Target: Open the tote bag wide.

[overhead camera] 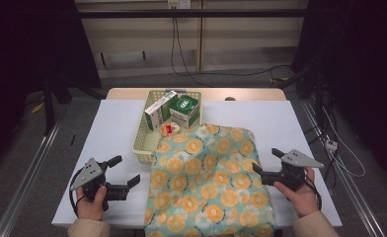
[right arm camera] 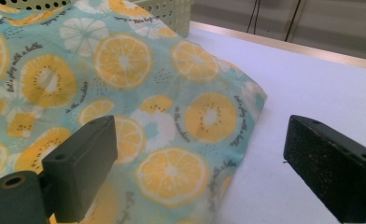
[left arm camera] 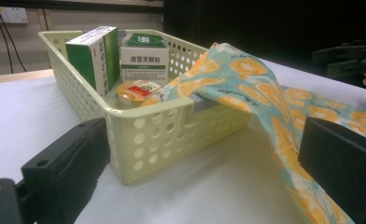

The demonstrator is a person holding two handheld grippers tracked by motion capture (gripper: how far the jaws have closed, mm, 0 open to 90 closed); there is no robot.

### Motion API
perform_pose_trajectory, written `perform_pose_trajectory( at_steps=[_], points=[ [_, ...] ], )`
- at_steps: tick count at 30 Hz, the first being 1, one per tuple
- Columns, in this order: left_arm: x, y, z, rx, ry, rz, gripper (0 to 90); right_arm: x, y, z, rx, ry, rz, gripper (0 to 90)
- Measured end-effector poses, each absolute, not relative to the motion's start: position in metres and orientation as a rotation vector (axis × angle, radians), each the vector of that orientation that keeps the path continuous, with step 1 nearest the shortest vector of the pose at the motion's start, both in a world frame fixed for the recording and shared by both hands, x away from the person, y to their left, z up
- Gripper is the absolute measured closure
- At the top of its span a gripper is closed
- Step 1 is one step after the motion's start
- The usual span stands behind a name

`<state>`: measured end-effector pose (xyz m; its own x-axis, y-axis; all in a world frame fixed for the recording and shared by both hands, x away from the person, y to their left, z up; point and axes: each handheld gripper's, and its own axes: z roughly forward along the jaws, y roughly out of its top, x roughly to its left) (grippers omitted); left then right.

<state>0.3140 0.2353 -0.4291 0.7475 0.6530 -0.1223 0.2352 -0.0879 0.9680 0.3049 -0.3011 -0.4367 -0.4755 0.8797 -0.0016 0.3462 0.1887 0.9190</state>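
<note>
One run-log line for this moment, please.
left hand-held gripper open, empty | right hand-held gripper open at cloth edge | cloth partly over basket

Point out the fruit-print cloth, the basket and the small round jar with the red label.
fruit-print cloth (overhead camera: 209, 182), high view, middle of the spread fabric.
basket (left arm camera: 158, 135), left gripper view, near perforated wall.
round jar (left arm camera: 135, 91), left gripper view, its lid with the red label.

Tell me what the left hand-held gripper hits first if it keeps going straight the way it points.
Probably the pale yellow perforated plastic basket, directly ahead between the left hand-held gripper open jaws; depth is uncertain.
</note>
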Motion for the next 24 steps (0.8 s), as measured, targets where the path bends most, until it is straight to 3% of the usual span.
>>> perform_pose_trajectory(
  at_steps=[15,24],
  points=[
    [0.314,0.234,-0.427,1.660,0.698,0.399,2.0,0.420,-0.291,-0.440,1.303,2.015,1.096,15.6],
    [0.319,0.231,-0.427,1.676,0.684,0.391,2.1,0.453,-0.283,-0.464,1.347,2.142,0.973,26.7]
  ],
)
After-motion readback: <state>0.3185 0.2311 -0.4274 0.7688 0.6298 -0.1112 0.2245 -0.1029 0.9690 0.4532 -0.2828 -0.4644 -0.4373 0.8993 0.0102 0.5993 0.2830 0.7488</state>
